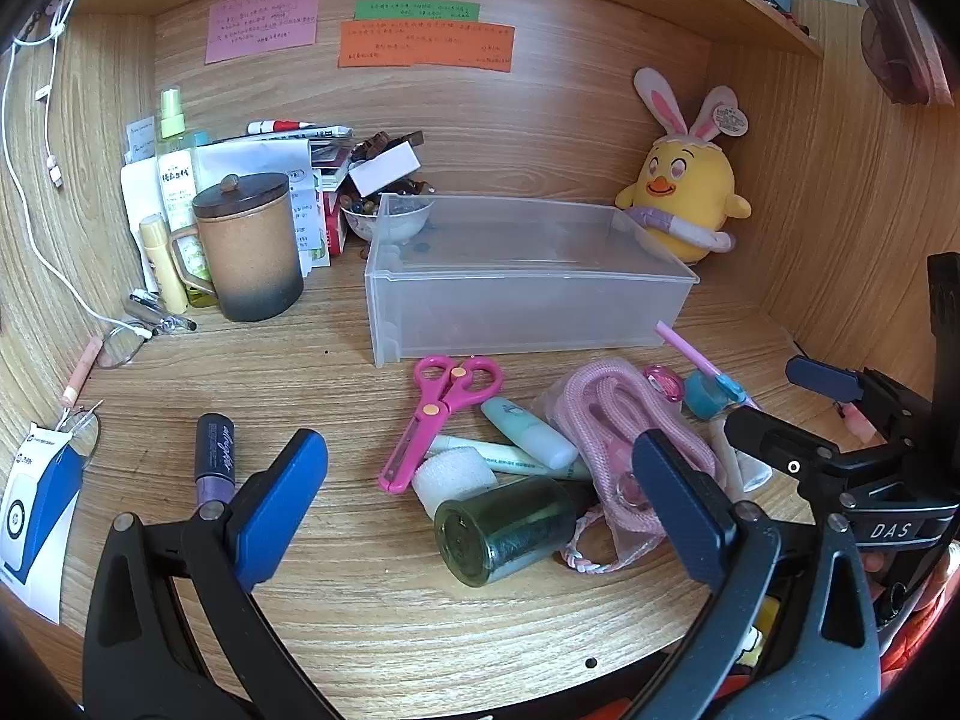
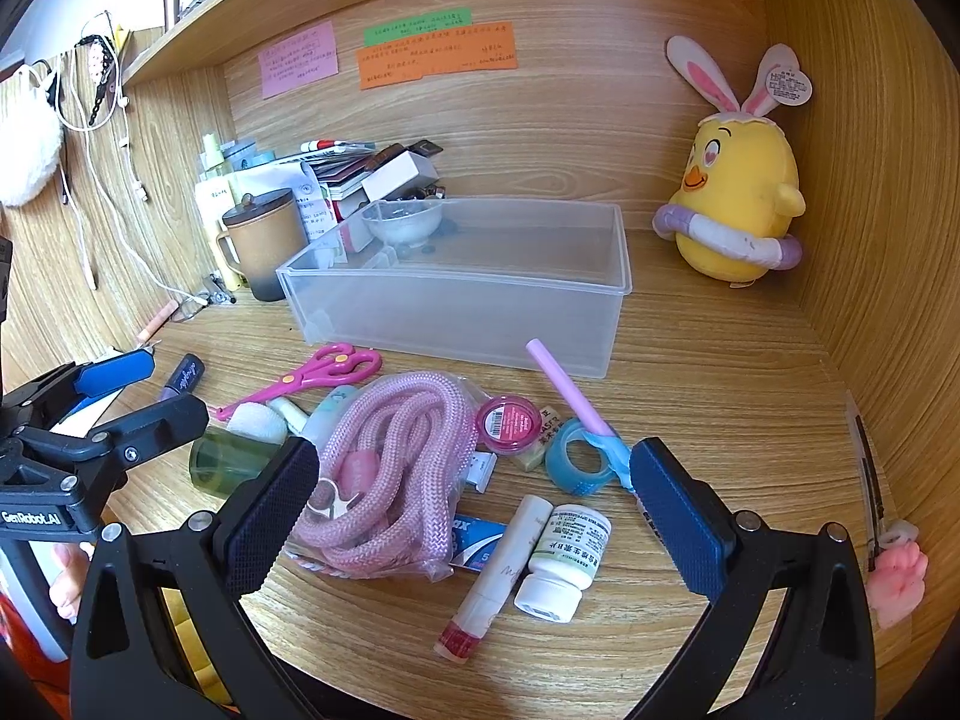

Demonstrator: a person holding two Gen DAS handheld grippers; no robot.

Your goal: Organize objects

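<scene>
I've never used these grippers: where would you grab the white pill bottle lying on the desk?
Across the body of the pill bottle, from above. It lies on its side, cap toward the camera, so the open right gripper could straddle its round sides; the white tube touching its left crowds one finger.

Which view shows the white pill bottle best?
The right wrist view: the white pill bottle lies in full view on the desk between the open gripper's fingers, label readable as print. In the left wrist view I cannot find it; the right gripper and the pile cover that area.

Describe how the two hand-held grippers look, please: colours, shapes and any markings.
Each hand-held gripper, left and right, has curved black arms with silver rivets and flat blue textured pads. White lettering on the black bodies reads "GenRobot.AI" on the left and "DAS" on the right.
</scene>
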